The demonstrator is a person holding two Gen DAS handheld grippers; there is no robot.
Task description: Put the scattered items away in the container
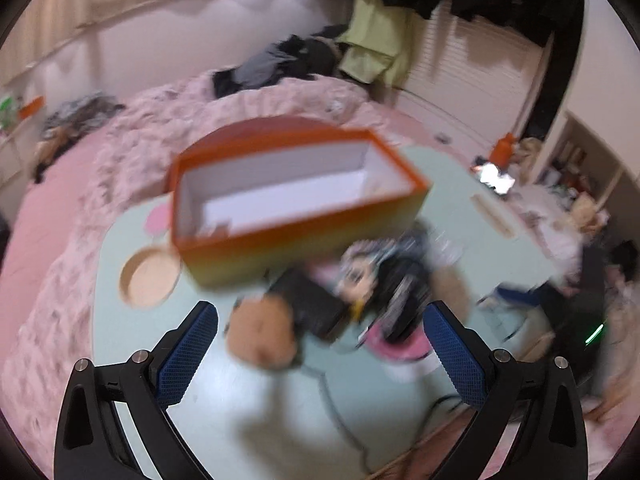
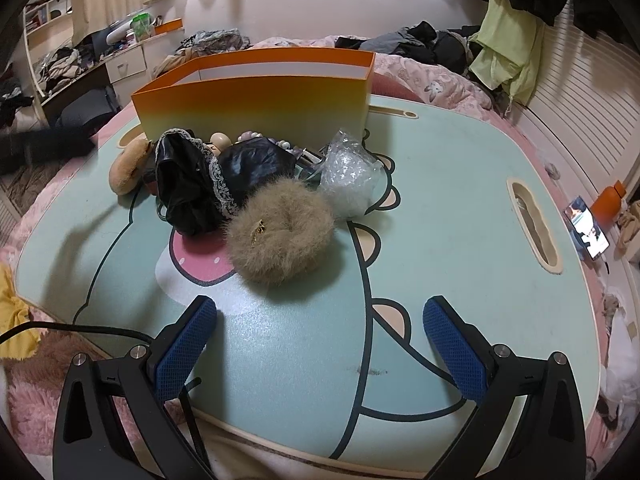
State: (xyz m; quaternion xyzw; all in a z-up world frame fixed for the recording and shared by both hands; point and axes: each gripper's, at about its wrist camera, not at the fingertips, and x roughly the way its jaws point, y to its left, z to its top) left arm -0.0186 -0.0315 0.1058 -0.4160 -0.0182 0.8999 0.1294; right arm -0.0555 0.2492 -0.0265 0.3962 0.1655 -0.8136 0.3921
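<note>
An orange open box (image 2: 256, 92) with a white inside stands at the far side of a pale green lap table (image 2: 440, 184); the blurred left wrist view shows the box (image 1: 296, 192) from above. In front of it lies a pile: a tan furry scrunchie (image 2: 280, 236), black lace-trimmed cloth (image 2: 200, 184), a brown plush piece (image 2: 128, 168), a clear bubble-wrap bag (image 2: 352, 176) and beads (image 2: 256, 138). My right gripper (image 2: 320, 344) is open, near the table's front edge, short of the furry scrunchie. My left gripper (image 1: 320, 340) is open above the pile, by the brown plush (image 1: 260, 332).
The table rests on a pink bed with dark clothes (image 2: 416, 44) heaped behind. A phone (image 2: 586, 232) and an orange bottle (image 2: 610, 206) lie to the right. A slot (image 2: 532, 224) cuts the table's right side. A black cable (image 2: 80, 330) trails at front left.
</note>
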